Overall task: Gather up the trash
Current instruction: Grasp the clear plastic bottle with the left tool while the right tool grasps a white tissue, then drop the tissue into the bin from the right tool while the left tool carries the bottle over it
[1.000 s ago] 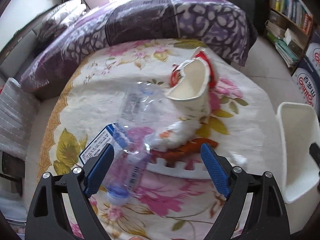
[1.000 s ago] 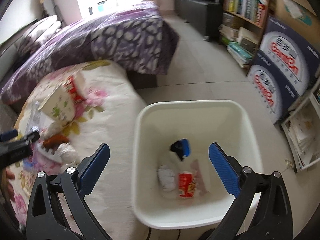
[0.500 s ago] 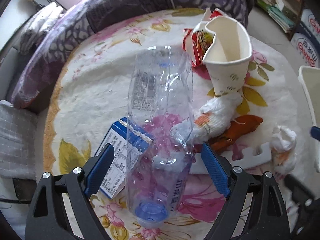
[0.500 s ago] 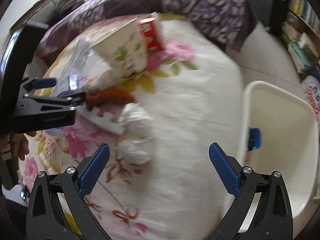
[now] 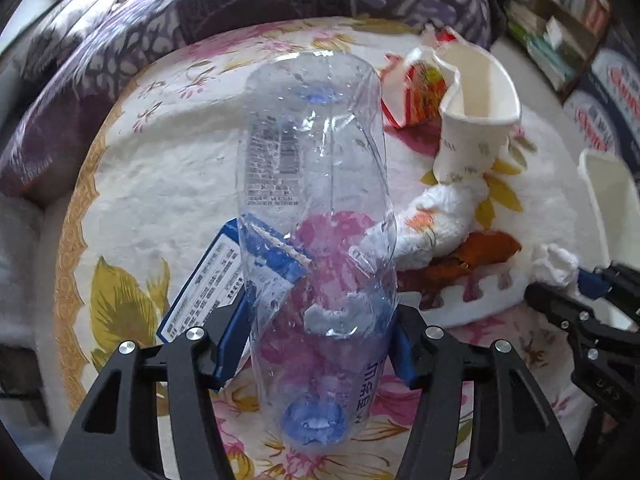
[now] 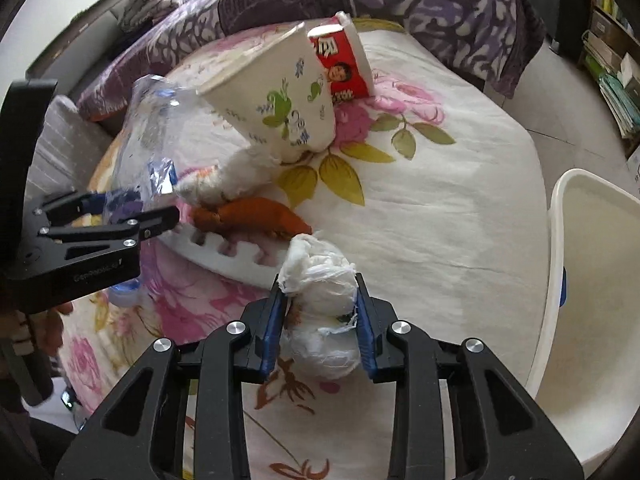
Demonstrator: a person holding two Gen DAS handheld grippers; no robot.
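A crushed clear plastic bottle [image 5: 320, 200] lies on the floral bed cover [image 6: 440, 200], its blue cap toward me. My left gripper [image 5: 320, 320] is closing, and its blue pads [image 5: 230, 338] press the bottle's sides near the neck. My right gripper [image 6: 320, 304] is closing too, its pads pressing a crumpled white wad [image 6: 324, 284]. From the left wrist view the right gripper [image 5: 580, 284] sits at the right edge, beside that wad [image 5: 556, 264]. The right wrist view shows the left gripper [image 6: 132, 216] at the left edge, holding the bottle [image 6: 152, 132].
More trash lies between the grippers: a paper cup [image 6: 280, 108], a red snack packet [image 6: 344, 68], a white tissue roll [image 5: 432, 220], an orange-brown peel [image 6: 248, 216], a white foam strip [image 6: 232, 256], a blue-and-white carton [image 5: 204, 280]. A white bin [image 6: 592, 280] stands right of the bed.
My left gripper came down over the bottle and its jaws narrowed onto it. My right gripper swung from above the bin to the bed and closed on the white wad.
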